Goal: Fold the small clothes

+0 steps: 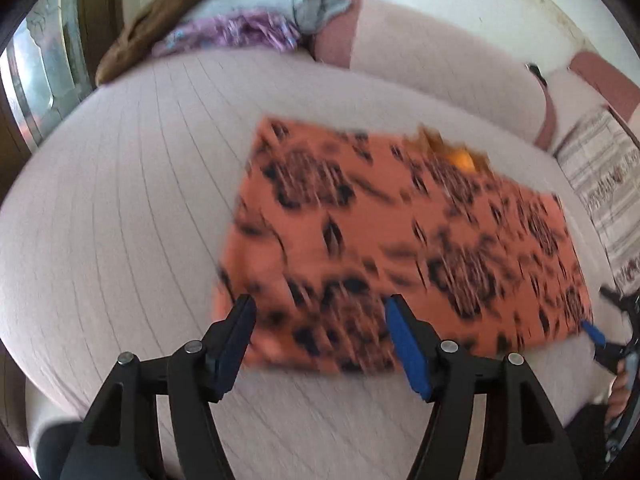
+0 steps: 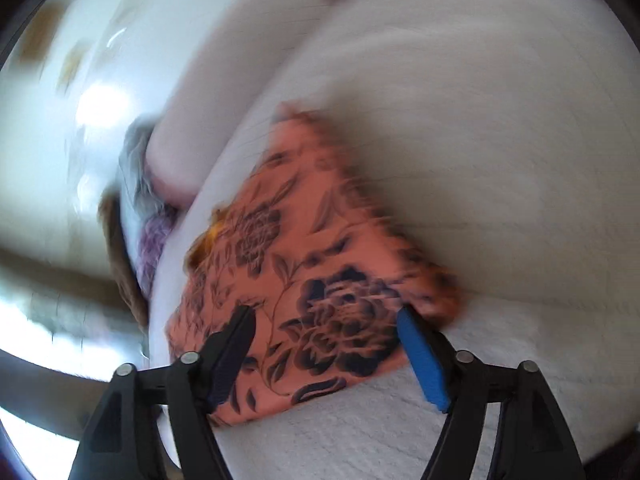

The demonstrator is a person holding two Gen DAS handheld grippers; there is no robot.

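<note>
Two black two-finger grippers with blue pads hang over a pale, finely ribbed bed cover [image 1: 120, 208], a soft quilted surface with thin stitched lines. On it lies the orange cloth [image 1: 400, 240], folded flat into a rough rectangle, thin woven fabric printed with dark navy flowers and leaves; a brighter yellow-orange layer peeks out at its far edge. The left gripper [image 1: 320, 320] stands released, its jaws spread above the near edge of the cloth, and nothing is pinched between them. The right gripper [image 2: 326, 332] is likewise released, jaws wide apart over a near corner of the same cloth, pads not pressing on it. In the left wrist view the right gripper's blue-tipped finger shows at the right edge, just beside the cloth's corner, with a hand [image 1: 618, 388] behind it. Far back, a heap of crumpled clothes [image 1: 256, 32], grey, purple and brown, rests against a plump pale cushion [image 1: 440, 64]. A striped printed cloth [image 1: 600, 184] lies to the right. Both views are blurred.
</note>
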